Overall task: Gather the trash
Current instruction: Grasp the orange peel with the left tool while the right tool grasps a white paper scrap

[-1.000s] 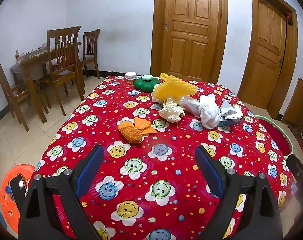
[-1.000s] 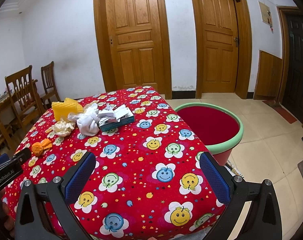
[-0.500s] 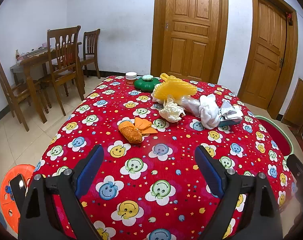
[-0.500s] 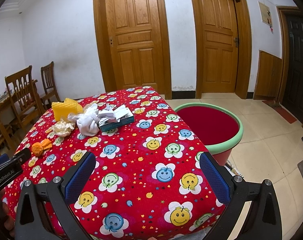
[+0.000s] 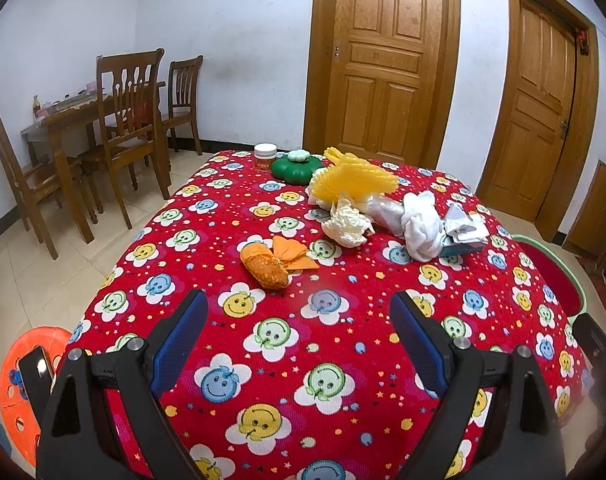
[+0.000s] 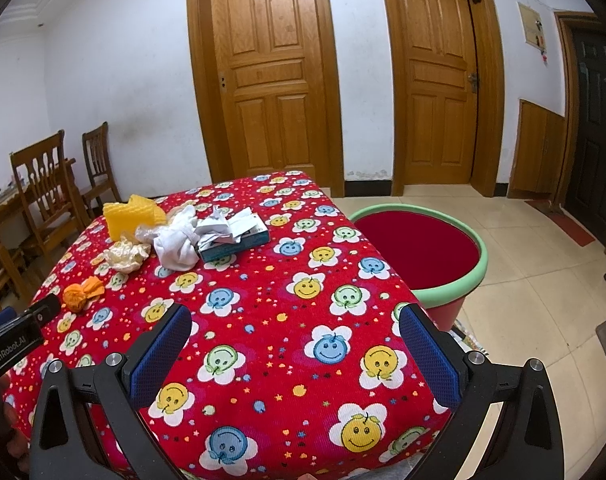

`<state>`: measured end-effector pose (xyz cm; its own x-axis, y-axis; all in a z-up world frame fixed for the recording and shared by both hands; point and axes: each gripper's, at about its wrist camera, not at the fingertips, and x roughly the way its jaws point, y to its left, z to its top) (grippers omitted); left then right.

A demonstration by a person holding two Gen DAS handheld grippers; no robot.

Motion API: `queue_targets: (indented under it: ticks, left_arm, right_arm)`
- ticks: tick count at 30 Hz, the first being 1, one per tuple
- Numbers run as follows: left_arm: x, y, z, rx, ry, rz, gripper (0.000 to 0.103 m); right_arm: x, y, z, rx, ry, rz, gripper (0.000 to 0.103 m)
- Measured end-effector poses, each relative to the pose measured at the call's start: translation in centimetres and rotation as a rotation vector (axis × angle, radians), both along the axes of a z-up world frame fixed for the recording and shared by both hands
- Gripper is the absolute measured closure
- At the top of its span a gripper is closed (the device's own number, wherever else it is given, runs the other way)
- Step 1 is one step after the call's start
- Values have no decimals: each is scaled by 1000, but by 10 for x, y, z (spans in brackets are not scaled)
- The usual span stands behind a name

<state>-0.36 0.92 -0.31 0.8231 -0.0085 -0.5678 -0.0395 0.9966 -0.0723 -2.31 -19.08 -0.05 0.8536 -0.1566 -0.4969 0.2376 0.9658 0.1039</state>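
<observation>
Trash lies on a table with a red smiley-flower cloth (image 5: pixel 263 360): an orange wrapper (image 5: pixel 269 264), a crumpled cream paper (image 5: pixel 347 226), yellow foam netting (image 5: pixel 355 180), a white crumpled bag (image 5: pixel 421 224) and a teal box with paper scraps (image 5: pixel 463 236). My left gripper (image 5: pixel 299 320) hovers open over the near edge, short of the orange wrapper. In the right wrist view my right gripper (image 6: pixel 295 336) is open and empty above the cloth (image 6: pixel 271 320), with the orange wrapper (image 6: pixel 81 292), white bag (image 6: pixel 175 240) and teal box (image 6: pixel 235 236) beyond. A red tub with a green rim (image 6: pixel 419 248) stands on the floor to the right.
A green lidded dish (image 5: pixel 297 166) and a small white-capped jar (image 5: pixel 265 156) sit at the far edge. Wooden chairs and a table (image 5: pixel 115 120) stand left. An orange stool with a phone (image 5: pixel 27 372) is low left. Closed wooden doors (image 6: pixel 271 80) are behind.
</observation>
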Motion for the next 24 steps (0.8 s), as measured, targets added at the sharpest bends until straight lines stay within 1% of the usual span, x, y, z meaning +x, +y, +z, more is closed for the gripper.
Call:
queue_targets:
  ticks: [5, 10, 16, 17, 19, 20, 24]
  left_arm:
    - [15, 14, 1, -20, 20, 4, 11]
    - [32, 30, 1, -25, 58, 20, 11]
    - [62, 50, -6, -38, 126, 24, 12]
    - [68, 52, -9, -37, 138, 19, 13]
    - [79, 52, -14, -31, 164, 10, 17]
    - [84, 52, -17, -28, 174, 7, 18]
    - [100, 47, -30, -35, 221, -31, 26]
  right_arm:
    - [10, -1, 2, 6, -2, 39, 0]
    - [28, -3, 4, 36, 24, 97, 0]
    - [56, -7, 9, 42, 47, 117, 0]
    - [60, -8, 11, 46, 44, 121, 0]
    - [70, -10, 13, 68, 23, 172, 0]
    - [76, -10, 13, 81, 29, 194, 0]
    - [98, -10, 11, 91, 82, 191, 0]
